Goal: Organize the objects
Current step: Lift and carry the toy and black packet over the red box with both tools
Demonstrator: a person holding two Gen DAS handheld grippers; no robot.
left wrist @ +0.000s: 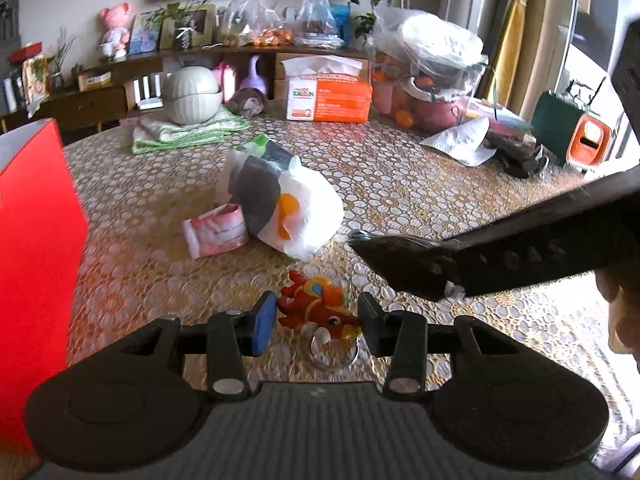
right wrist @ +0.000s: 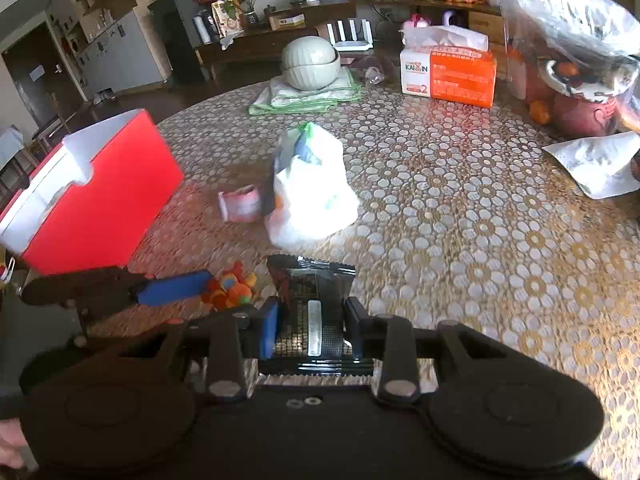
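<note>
A red and orange plush toy keychain (left wrist: 316,308) with a metal ring (left wrist: 334,356) sits between the pads of my left gripper (left wrist: 318,324), which is shut on it just above the patterned tablecloth (left wrist: 400,184). In the right wrist view, my right gripper (right wrist: 312,328) is shut on a black foil snack packet (right wrist: 310,300). The left gripper's blue pad (right wrist: 172,288) and the toy (right wrist: 230,290) show just to its left. The right gripper's arm (left wrist: 520,248) crosses the left wrist view at the right, close to the left one.
A red open box (right wrist: 100,208) with a white lining stands at the left. Mid-table lie a white plastic bag (right wrist: 312,196) and a small pink packet (right wrist: 240,206). Further back are stacked bowls (right wrist: 310,64) on a cloth, an orange tissue pack (right wrist: 448,76) and bagged fruit (right wrist: 576,76).
</note>
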